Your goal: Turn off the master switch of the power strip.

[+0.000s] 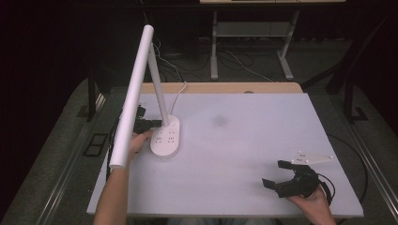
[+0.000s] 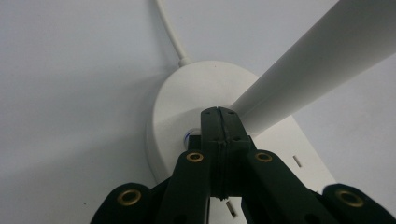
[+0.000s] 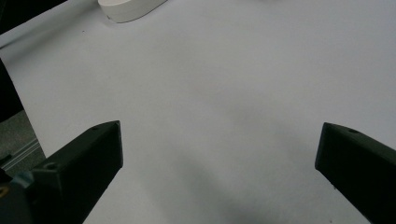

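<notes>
Left claw (image 2: 218, 114) pressed closed on the lamp base (image 2: 196, 98) — its stem (image 2: 308, 70) alongside — right claw (image 3: 219, 154) wide open.

We've got the lamp base (image 1: 165, 139) sitting on the table's (image 1: 244, 140) left side, stem rising from its far end and the head (image 1: 133, 93) reaching back over the near-left edge. The left gripper (image 1: 149, 124) is just left of the base, tips on its top. The right gripper (image 1: 277, 174) is well apart, near-right corner.
</notes>
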Demonstrator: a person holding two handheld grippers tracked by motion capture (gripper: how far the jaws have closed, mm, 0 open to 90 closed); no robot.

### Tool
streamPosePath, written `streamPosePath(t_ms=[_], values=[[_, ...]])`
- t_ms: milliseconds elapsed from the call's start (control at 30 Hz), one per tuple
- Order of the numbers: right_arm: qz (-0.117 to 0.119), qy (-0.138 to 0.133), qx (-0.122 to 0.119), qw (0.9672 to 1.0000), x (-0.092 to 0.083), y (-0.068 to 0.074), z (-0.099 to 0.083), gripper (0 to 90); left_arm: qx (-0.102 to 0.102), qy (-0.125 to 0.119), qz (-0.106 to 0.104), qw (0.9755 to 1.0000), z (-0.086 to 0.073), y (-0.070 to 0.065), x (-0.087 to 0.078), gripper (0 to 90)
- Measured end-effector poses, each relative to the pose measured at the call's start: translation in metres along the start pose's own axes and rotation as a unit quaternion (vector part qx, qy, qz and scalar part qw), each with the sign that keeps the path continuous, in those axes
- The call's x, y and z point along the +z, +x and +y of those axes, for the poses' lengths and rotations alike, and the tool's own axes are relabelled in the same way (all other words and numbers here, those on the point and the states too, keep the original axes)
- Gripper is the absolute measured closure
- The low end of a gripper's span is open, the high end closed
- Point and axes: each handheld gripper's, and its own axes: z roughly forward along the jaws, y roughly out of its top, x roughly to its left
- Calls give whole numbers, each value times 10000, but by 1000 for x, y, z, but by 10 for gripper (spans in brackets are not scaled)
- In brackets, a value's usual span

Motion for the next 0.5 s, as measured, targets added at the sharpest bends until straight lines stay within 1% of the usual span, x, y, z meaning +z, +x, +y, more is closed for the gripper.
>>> streamPosePath(t_ms=[33,67,100,167,200,333,367,500], values=[[-1,-9,-6,10000,0,0,0,1,-22,-25,-23,10000,0,1,0,900],[-9,-11,-9,10000,-1,-1,0,2,-18,-43,21,10000,0,1,0,900],[-9,-11,-9,10000,-1,-1,0,2,-18,-43,21,10000,0,1,0,900],[-13,-13,9,10000,-1,-1,-1,2,-112,-125,-20,9999,-2,3,-1,900],[-8,-5,18,10000,-1,-1,-1,1,-121,-156,-30,9998,-2,3,-1,900],[-2,2,24,10000,-1,-1,0,1,-147,-154,-57,9998,-2,4,-1,900],[2,-1,-1,10000,0,0,0,2,-205,-170,-58,9996,-2,5,-1,900],[8,-11,-10,10000,-1,1,0,1,-274,-208,-92,9994,-4,6,-1,900]])
